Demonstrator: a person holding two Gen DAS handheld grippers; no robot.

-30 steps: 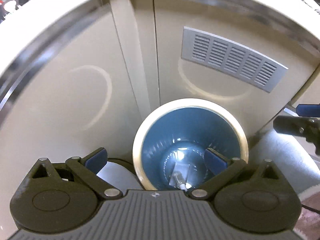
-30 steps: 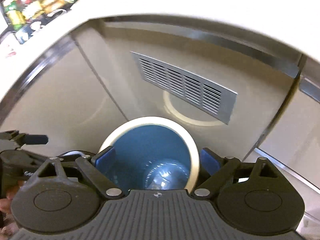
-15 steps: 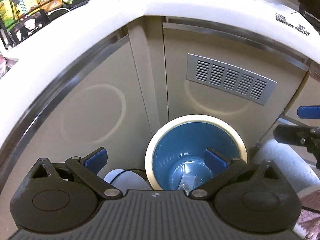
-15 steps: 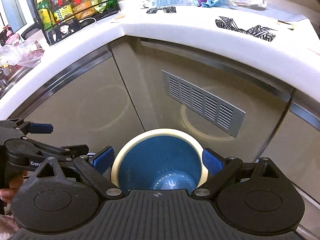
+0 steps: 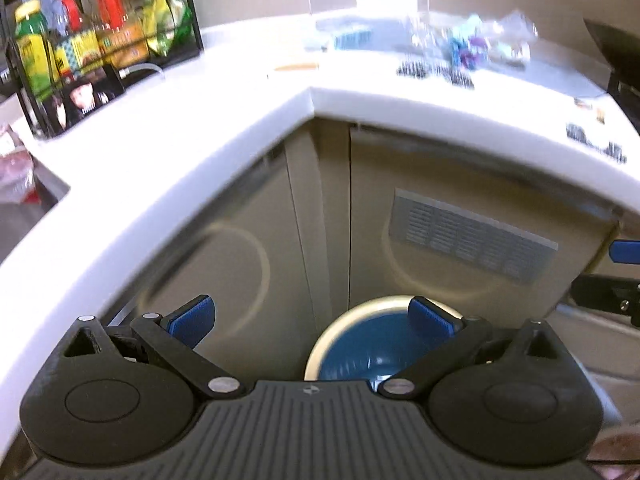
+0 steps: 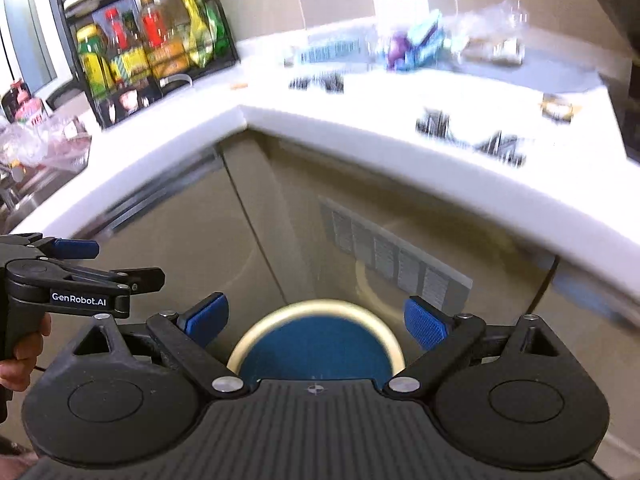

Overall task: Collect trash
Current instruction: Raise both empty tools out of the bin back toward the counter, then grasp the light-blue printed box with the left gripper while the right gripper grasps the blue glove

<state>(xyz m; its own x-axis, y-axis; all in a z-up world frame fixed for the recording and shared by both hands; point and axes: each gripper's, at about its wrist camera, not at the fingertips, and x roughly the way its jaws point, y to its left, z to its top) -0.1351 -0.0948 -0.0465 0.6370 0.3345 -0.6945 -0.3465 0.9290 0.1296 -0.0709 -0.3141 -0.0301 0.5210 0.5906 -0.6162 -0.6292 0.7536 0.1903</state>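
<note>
Jaws of the left gripper (image 5: 311, 316) and right gripper (image 6: 316, 318) are spread wide, holding nothing. The bin (image 6: 316, 350) stands below both, against the cabinet. Wrappers (image 6: 416, 46) lie on the counter (image 6: 360, 120).

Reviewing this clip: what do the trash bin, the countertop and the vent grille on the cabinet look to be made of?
Trash bin: likely plastic, with a matte cream rim and a smooth blue inside.
Countertop: white, thick-edged and smooth, possibly solid surface or stone; glare hides any grain.
Vent grille: grey slotted panel, looks like brushed metal, though painted plastic is possible given the blur.
</note>
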